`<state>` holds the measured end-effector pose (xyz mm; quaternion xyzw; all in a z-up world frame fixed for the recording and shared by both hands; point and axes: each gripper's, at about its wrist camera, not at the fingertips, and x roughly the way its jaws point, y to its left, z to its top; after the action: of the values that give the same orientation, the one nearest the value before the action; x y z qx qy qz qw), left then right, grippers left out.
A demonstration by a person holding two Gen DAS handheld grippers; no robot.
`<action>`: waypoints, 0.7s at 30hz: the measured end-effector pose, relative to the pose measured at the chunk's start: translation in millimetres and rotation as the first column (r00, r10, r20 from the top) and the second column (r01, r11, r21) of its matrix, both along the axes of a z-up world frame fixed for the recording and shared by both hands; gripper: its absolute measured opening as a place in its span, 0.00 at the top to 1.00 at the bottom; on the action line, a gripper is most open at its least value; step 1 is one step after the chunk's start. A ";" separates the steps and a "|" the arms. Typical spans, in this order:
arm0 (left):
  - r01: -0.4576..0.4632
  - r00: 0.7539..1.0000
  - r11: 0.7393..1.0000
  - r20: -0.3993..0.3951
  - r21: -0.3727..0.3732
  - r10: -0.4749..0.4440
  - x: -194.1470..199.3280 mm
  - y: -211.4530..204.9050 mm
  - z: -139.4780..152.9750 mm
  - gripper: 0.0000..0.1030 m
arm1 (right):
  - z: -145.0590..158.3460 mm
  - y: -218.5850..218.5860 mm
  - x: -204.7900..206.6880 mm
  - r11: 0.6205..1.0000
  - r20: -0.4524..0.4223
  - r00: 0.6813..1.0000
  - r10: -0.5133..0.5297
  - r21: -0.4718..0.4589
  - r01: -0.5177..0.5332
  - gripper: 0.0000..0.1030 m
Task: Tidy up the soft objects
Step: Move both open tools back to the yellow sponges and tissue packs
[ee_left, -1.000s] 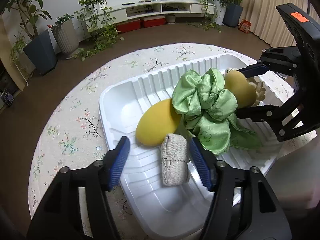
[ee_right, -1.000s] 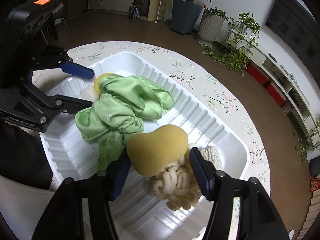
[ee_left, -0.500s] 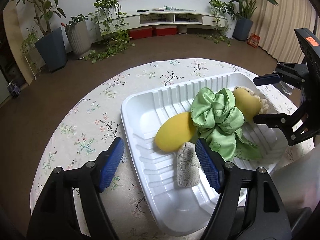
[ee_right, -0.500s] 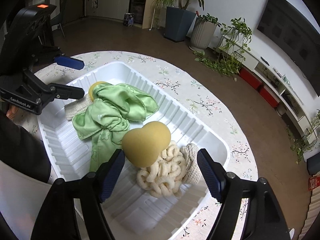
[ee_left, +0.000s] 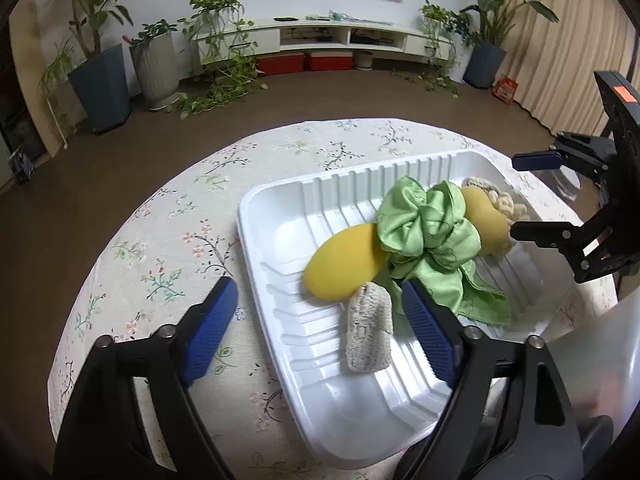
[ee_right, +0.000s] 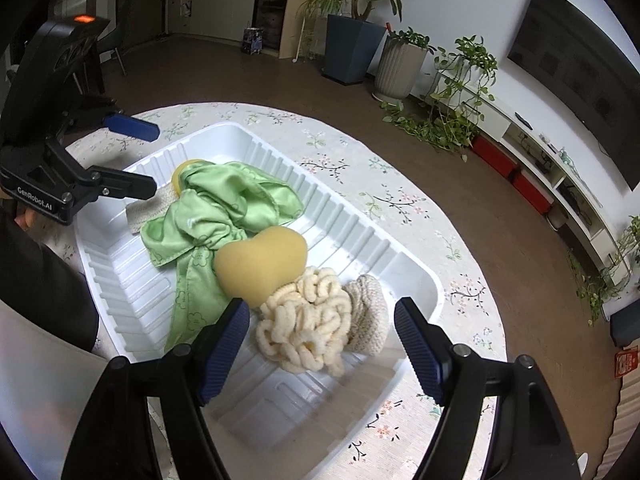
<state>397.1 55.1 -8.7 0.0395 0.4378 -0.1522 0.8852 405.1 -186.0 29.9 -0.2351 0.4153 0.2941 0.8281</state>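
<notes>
With both grippers now drawn back from the white plastic tray (ee_left: pixel 280 216), the view takes in more of the round floral table (ee_left: pixel 168 248) than a second ago, and every soft item lies released inside the tray. This suggests the sorting is at or near completion. The left gripper (ee_left: pixel 316 328) has its jaws opening wide; the woven loofah pad (ee_left: pixel 368 334) lies in the tray below the gap between its fingers, untouched, beside the yellow oval sponge (ee_left: pixel 344 260). The right gripper (ee_right: pixel 320 350) stands moderately wide and holds nothing; the cream chenille scrubber (ee_right: pixel 308 316) sits beneath its gap, touching the heart-shaped sponge (ee_right: pixel 260 260) and the green satin cloth (ee_right: pixel 216 208).
</notes>
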 end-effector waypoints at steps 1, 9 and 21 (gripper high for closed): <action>-0.007 1.000 1.000 0.004 -0.010 0.007 -0.5 2.2 1.3 0.14 | 1.1 -0.8 1.1 1.000 0.000 1.000 -0.005 0.007 0.005 0.25; -0.116 0.989 0.989 0.078 -0.092 0.123 -19.6 32.6 29.3 0.04 | 22.2 -26.2 3.5 0.993 0.000 0.996 -0.085 0.085 0.085 0.14; -0.240 0.954 0.960 0.147 -0.146 0.261 -109.8 72.7 54.4 0.04 | 56.2 -118.7 -39.5 0.907 -0.009 0.936 -0.353 0.244 0.345 0.06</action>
<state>287.3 127.8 45.7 -0.0601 0.3542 -0.0622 0.9312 365.6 -304.7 86.1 -0.0597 0.3971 0.1855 0.8969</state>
